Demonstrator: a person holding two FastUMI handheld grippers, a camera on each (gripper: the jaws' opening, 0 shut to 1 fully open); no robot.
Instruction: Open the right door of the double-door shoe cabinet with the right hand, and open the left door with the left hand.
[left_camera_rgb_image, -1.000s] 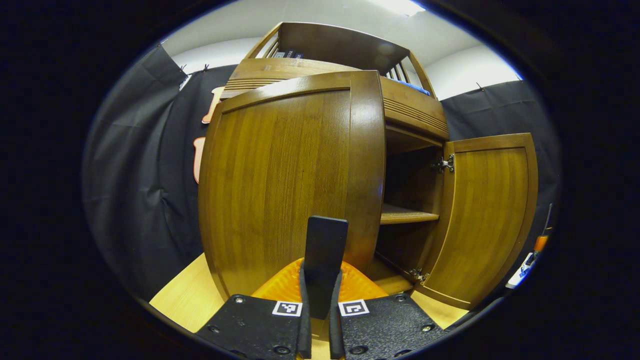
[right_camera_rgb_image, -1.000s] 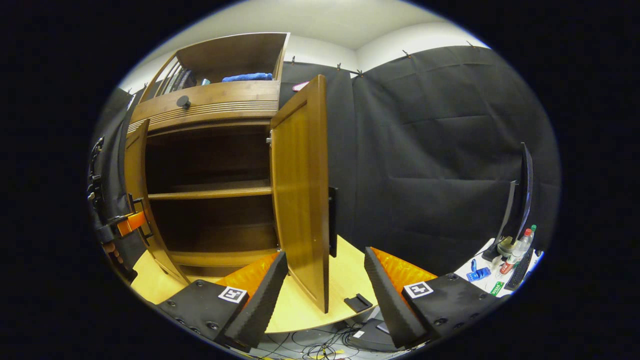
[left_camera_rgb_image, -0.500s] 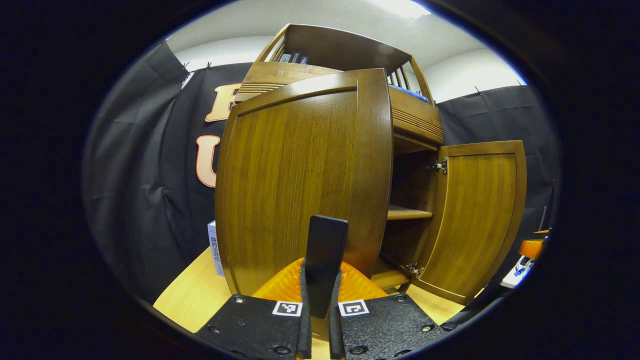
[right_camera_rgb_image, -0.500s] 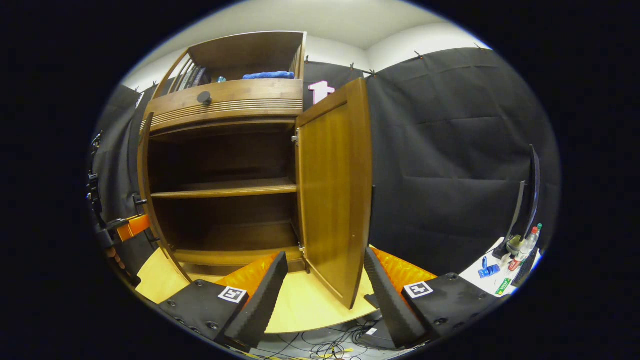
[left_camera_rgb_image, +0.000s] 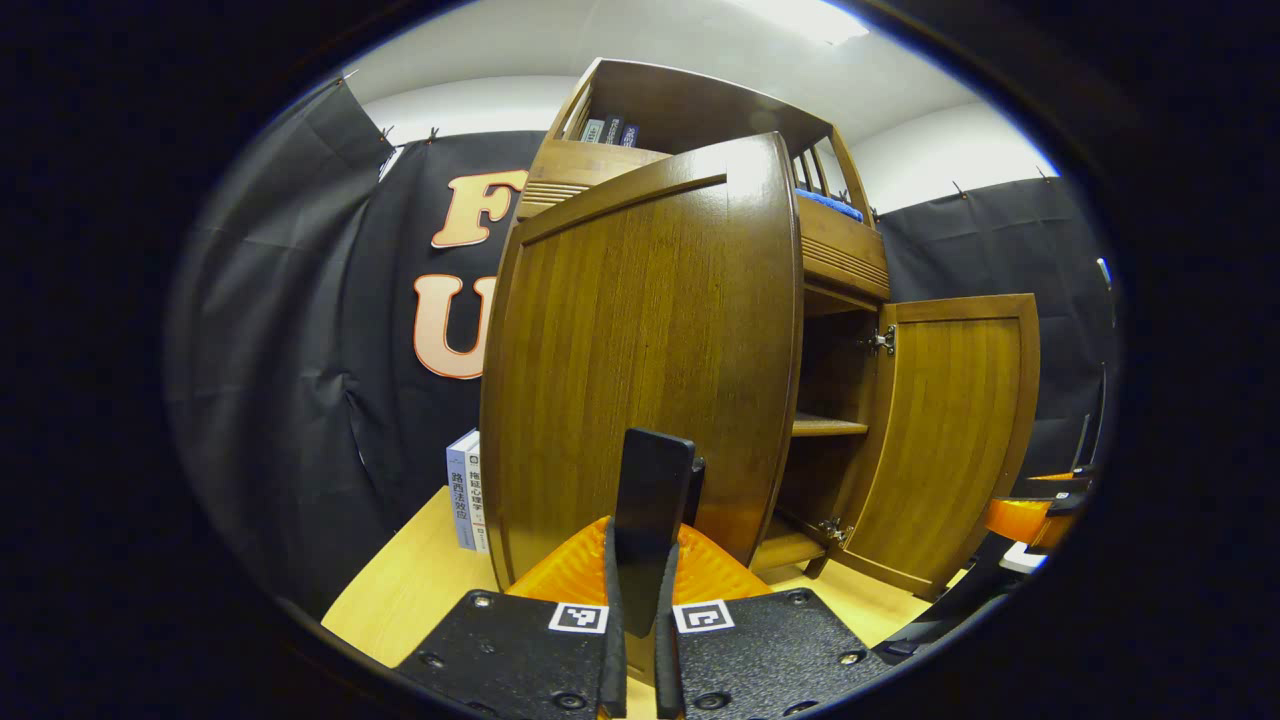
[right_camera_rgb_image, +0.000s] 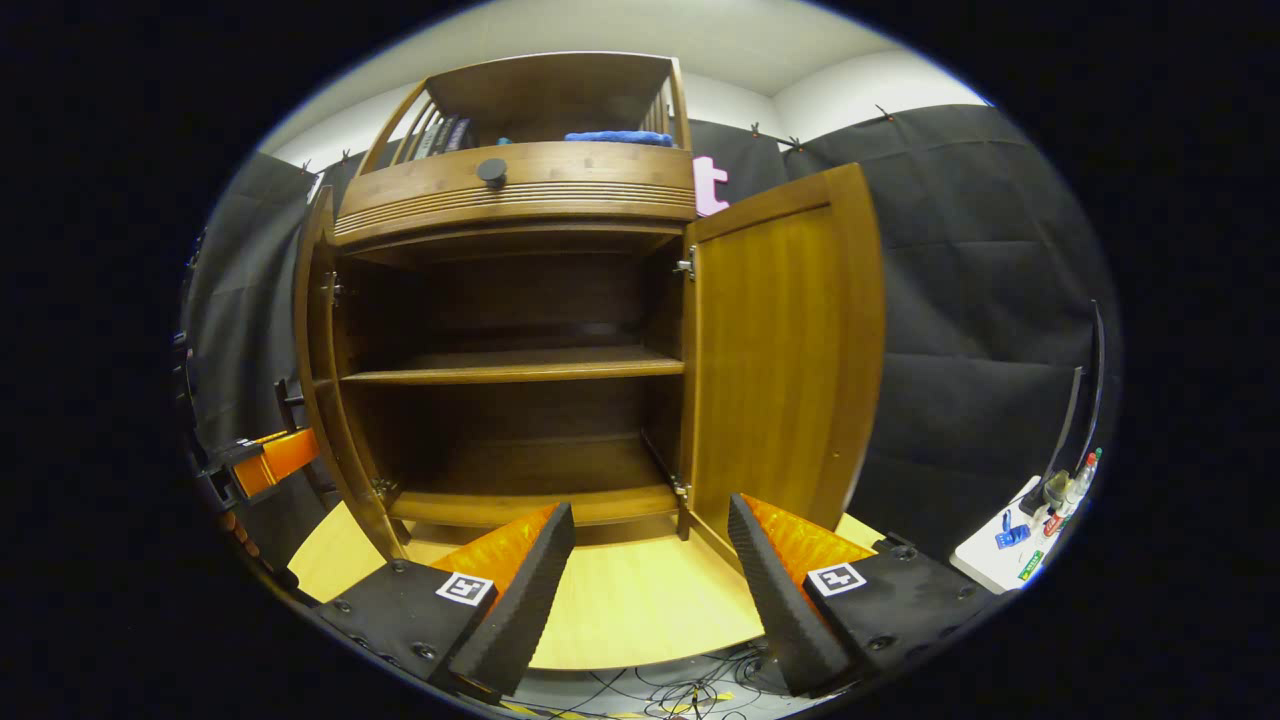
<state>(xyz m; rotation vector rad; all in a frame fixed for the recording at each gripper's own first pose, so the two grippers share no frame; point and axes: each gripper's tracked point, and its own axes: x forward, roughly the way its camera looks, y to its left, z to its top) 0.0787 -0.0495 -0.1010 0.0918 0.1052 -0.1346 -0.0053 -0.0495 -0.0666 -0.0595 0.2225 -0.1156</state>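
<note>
Left gripper (left_camera_rgb_image: 640, 580) still pinching handle (left_camera_rgb_image: 655, 500), right gripper (right_camera_rgb_image: 650, 575) agape, empty, left door (left_camera_rgb_image: 640, 360) swung wider.

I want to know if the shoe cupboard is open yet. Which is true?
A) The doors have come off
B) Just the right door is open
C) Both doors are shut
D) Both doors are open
D: in the right gripper view the left door and right door both stand swung out on their hinges, showing the shelf inside.

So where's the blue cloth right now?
In the right gripper view, the folded blue cloth lies in the brown wooden cabinet's open top compartment, at its right end, above the open right door.
</note>
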